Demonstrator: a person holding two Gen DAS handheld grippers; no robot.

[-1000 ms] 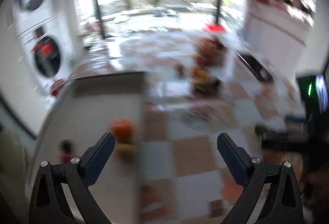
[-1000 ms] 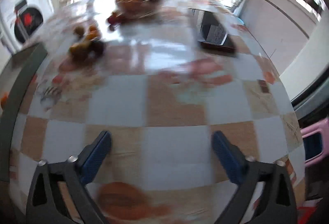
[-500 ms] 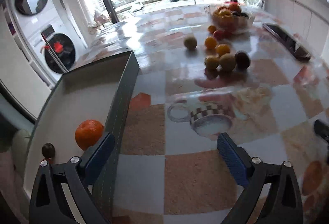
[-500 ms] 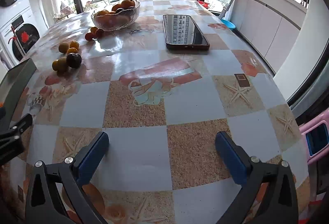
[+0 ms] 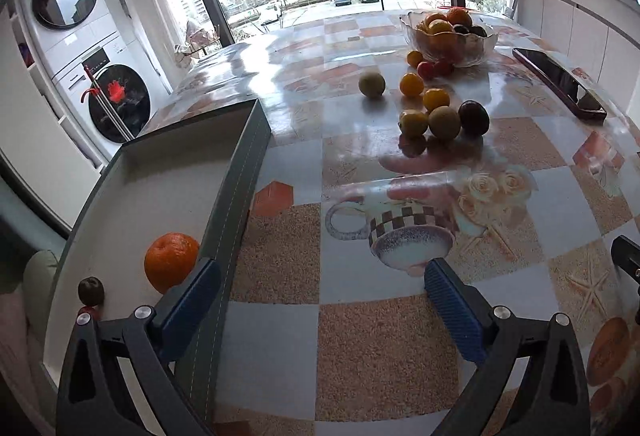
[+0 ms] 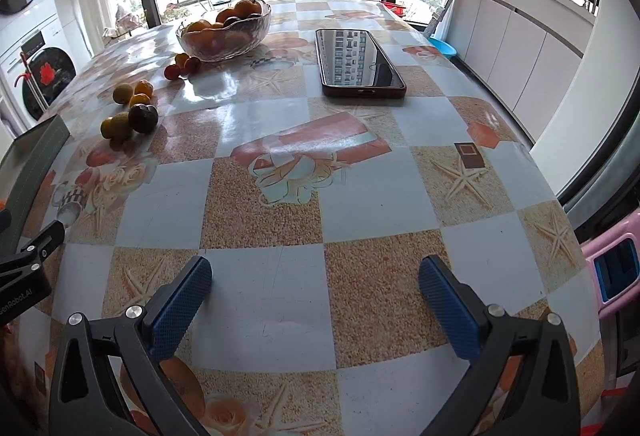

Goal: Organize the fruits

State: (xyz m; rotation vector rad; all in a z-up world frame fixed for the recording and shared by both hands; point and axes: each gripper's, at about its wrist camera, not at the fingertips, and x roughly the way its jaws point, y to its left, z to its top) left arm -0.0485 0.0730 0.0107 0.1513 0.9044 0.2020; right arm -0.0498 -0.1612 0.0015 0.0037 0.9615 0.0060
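both views have steadied; the left gripper (image 5: 320, 286) (jaws apart) has eased slightly forward.

A: Setting? Home utility room or enclosed balcony.
B: Evidence: stacked white front-loading washing machines (image 5: 86, 47), white cabinet run (image 6: 516, 47), patterned checkered oilcloth table (image 6: 280, 195), clear glass fruit bowl (image 6: 224, 35), apartment towers outside.
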